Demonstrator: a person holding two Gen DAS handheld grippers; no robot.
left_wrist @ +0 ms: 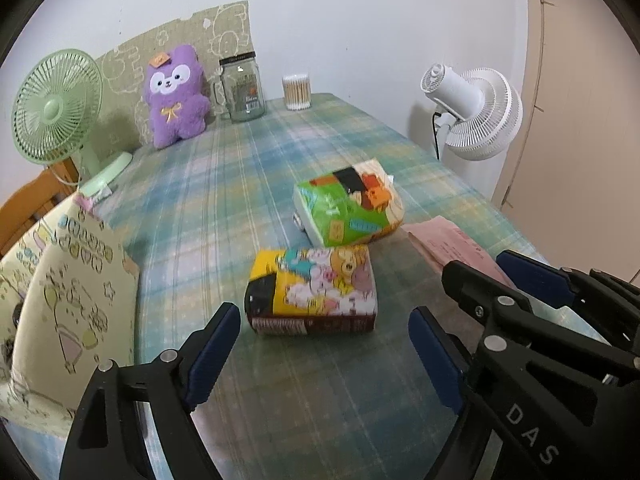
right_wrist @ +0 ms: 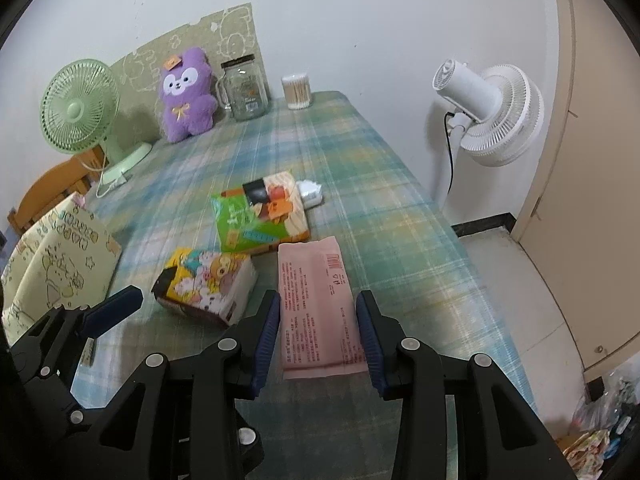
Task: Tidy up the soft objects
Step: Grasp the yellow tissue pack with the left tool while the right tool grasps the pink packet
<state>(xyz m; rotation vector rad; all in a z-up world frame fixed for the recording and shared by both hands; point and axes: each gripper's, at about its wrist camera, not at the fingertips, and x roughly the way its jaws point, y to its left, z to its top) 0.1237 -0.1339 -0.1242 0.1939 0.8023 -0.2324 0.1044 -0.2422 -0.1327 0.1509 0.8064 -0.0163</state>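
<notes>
Your right tongs straddle the near end of the pink packet, which lies flat on the table; if you lift now with pads that may not bite, the thin, slippery packet could slide out or fold. The jaws stand half closed around it, and you cannot tell whether they press it. Your left tongs hang spread wide and empty, just short of the yellow tissue pack, beside the green tissue pack
</notes>
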